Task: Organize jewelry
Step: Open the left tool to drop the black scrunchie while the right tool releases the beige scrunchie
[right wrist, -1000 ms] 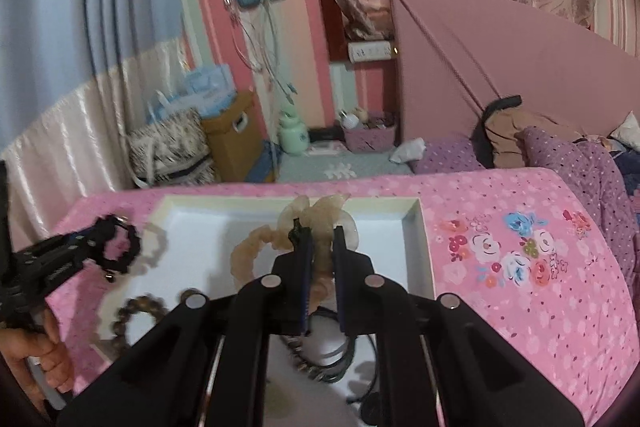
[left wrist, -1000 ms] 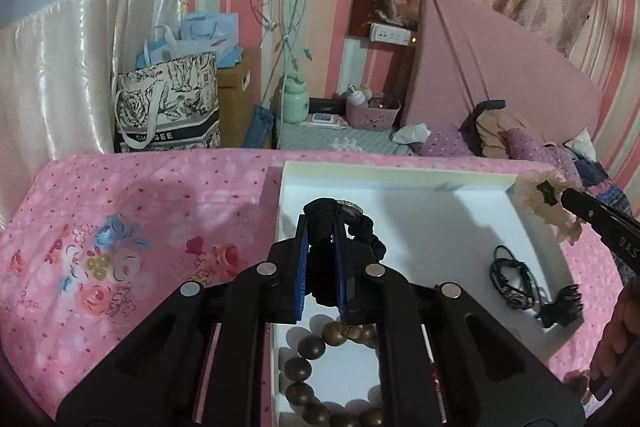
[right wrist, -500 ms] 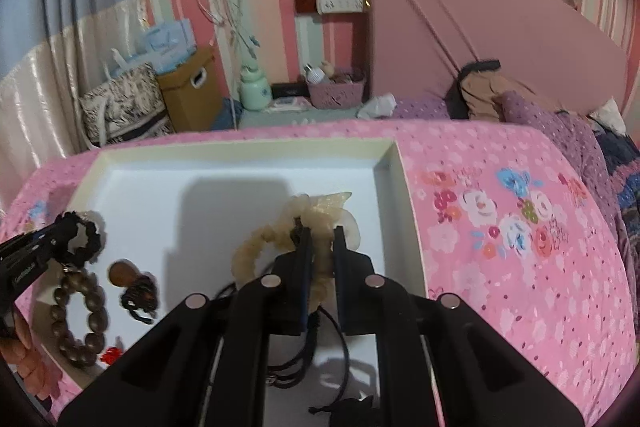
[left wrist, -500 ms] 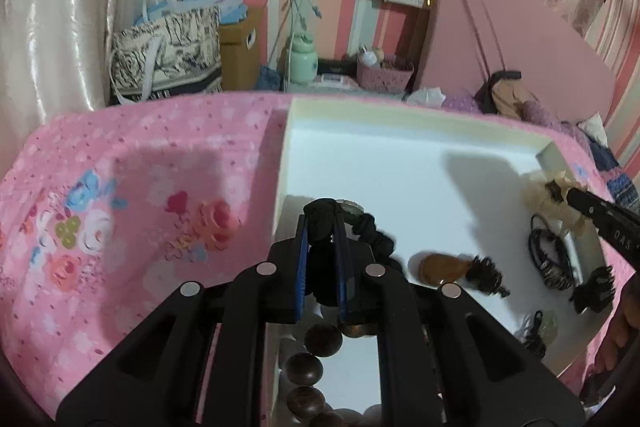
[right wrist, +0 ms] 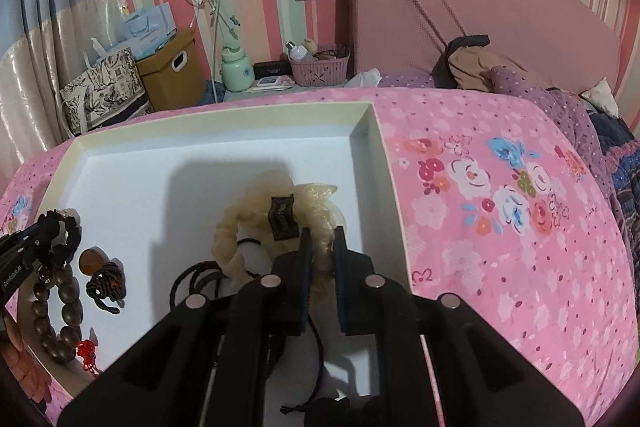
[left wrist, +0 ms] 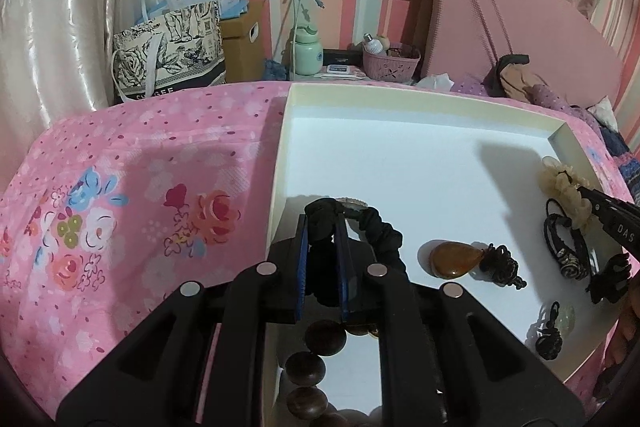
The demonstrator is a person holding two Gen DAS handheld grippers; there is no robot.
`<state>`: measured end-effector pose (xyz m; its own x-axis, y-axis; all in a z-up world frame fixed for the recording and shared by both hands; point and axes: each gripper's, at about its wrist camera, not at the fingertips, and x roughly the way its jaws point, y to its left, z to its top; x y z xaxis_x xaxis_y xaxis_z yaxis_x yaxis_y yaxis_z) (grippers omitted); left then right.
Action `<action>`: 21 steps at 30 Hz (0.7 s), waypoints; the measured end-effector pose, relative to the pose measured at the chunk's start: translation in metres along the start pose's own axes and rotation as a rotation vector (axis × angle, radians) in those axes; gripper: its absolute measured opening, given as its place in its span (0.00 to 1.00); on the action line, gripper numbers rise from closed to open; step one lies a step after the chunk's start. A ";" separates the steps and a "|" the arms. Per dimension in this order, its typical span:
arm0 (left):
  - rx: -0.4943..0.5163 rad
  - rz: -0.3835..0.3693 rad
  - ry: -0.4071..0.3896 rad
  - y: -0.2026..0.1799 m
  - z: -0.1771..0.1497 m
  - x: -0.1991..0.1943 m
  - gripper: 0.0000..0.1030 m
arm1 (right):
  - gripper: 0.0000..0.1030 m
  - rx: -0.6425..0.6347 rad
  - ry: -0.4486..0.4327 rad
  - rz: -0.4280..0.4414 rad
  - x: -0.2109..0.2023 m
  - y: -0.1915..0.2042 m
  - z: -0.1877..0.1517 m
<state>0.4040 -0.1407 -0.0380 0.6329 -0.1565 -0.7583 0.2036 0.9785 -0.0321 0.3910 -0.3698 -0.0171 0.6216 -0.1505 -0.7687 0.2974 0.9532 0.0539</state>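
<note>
On the left, the pink flowered bed cover (left wrist: pixel 120 195) lies under a shallow white tray (left wrist: pixel 400 99).

Your left claw (left wrist: pixel 322 227) is down at the tray's near left corner. Its jaws are opening a little right now, but the black scrunchie (left wrist: pixel 380 231) sits between the pads and they look like they are pinching it. The scrunchie is down by the tray floor, just beside the left wall. A bracelet of big dark wooden beads (left wrist: pixel 308 367) lies right under that claw.

Next to the right is a brown teardrop stone (left wrist: pixel 454 259) with a black knotted cord, lying flat on the tray floor. Nearer to you is a small pale stone on a black knot (left wrist: pixel 556 327). A little red charm (right wrist: pixel 86 351) lies by the wooden beads.

Farther right, a black cord bracelet (left wrist: pixel 566 247) lies just beside the cream scrunchie (right wrist: pixel 256 215), and the two touch.

Your right claw (right wrist: pixel 322 243) is squeezed nearly shut on the cream scrunchie. The scrunchie lies on the tray floor near the right wall, with its dark label (right wrist: pixel 284 217) facing up. Thin black cords (right wrist: pixel 192 279) lie under and beside it.

Past the tray's right wall you see more pink bed cover and a purple dotted cloth (right wrist: pixel 540 87).
</note>
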 end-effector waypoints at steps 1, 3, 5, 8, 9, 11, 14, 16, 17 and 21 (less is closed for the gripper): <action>-0.005 -0.002 0.001 0.001 0.000 0.000 0.12 | 0.13 0.000 0.001 0.000 0.000 0.000 0.000; -0.004 -0.002 0.003 0.001 0.000 0.000 0.12 | 0.13 0.000 -0.001 0.001 0.000 0.001 0.000; -0.001 -0.002 0.004 0.001 -0.001 0.000 0.12 | 0.13 -0.001 -0.002 0.006 -0.001 0.002 0.000; -0.010 -0.031 0.003 0.001 -0.001 -0.001 0.19 | 0.37 0.006 -0.008 0.019 -0.003 0.002 0.000; -0.015 -0.047 0.003 0.001 -0.001 -0.002 0.24 | 0.45 0.013 -0.015 0.029 -0.004 0.001 0.000; -0.009 -0.053 0.005 -0.001 -0.001 -0.002 0.27 | 0.49 0.017 -0.034 0.035 -0.009 0.002 0.002; -0.007 -0.059 0.006 -0.003 -0.001 -0.004 0.31 | 0.49 0.018 -0.054 0.060 -0.018 0.003 0.005; -0.022 -0.075 -0.013 -0.001 0.000 -0.010 0.37 | 0.49 0.018 -0.075 0.068 -0.026 0.004 0.007; -0.025 -0.077 -0.026 0.000 0.001 -0.014 0.41 | 0.49 0.017 -0.085 0.069 -0.030 0.005 0.007; -0.028 -0.066 -0.072 0.002 0.006 -0.031 0.48 | 0.49 0.018 -0.126 0.089 -0.047 0.006 0.013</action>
<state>0.3896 -0.1350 -0.0105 0.6709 -0.2286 -0.7055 0.2260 0.9691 -0.0991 0.3728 -0.3603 0.0280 0.7318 -0.0985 -0.6744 0.2495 0.9595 0.1307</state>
